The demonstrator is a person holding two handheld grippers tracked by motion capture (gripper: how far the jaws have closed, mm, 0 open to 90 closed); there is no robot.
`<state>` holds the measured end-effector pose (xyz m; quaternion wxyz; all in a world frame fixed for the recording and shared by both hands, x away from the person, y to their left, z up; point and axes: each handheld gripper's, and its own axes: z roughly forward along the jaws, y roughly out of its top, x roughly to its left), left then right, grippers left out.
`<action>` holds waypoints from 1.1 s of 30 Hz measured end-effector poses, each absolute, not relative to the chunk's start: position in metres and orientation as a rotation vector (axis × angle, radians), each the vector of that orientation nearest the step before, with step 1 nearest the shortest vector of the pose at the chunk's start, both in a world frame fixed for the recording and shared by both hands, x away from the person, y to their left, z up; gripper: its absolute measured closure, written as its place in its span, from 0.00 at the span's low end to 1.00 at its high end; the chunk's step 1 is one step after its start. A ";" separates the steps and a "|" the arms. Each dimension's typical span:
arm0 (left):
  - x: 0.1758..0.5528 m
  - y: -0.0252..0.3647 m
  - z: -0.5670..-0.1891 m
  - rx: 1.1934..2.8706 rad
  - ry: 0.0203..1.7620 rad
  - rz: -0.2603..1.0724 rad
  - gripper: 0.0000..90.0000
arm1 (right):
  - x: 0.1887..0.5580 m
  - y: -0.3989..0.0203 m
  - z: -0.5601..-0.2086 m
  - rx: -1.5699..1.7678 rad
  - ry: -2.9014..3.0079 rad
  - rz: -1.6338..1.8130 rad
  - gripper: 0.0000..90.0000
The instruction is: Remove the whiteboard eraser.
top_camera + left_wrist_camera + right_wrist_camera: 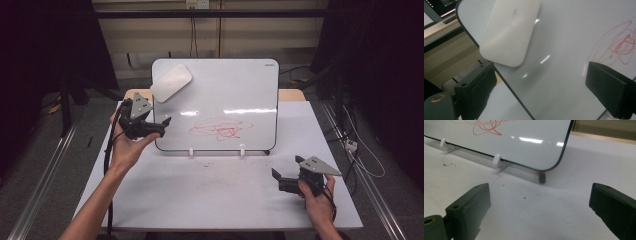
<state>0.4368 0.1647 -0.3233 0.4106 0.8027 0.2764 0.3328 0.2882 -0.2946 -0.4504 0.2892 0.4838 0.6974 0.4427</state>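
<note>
A whiteboard stands propped on two small white clips at the far middle of a white counter, a red scribble across its lower centre and a pale rounded-rectangle eraser stuck at a tilt to its upper left corner; the left gripper, held up in the person's left hand, hovers at the board's left edge with its jaws spread wide and gripping nothing; seen from the left gripper view, the eraser lies ahead of and above the gap between the jaws, nearer the left jaw and clear of both, while the scribble sits just above the right jaw and the board's dark-rimmed edge runs down beside the left jaw; the right gripper, in the right hand, is low over the counter's near right part, well apart from the board, its jaws likewise wide open and empty; in the right gripper view the board's lower right corner stands beyond the open gap, with a small dark foot tipped red beneath that corner, one white clip further ahead of the left jaw, and dark specks scattered on the counter between the jaws and the board.
</note>
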 end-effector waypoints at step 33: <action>0.513 0.128 -0.304 2.106 0.613 0.975 0.21 | 0.288 -0.296 -0.452 1.304 1.867 1.181 0.04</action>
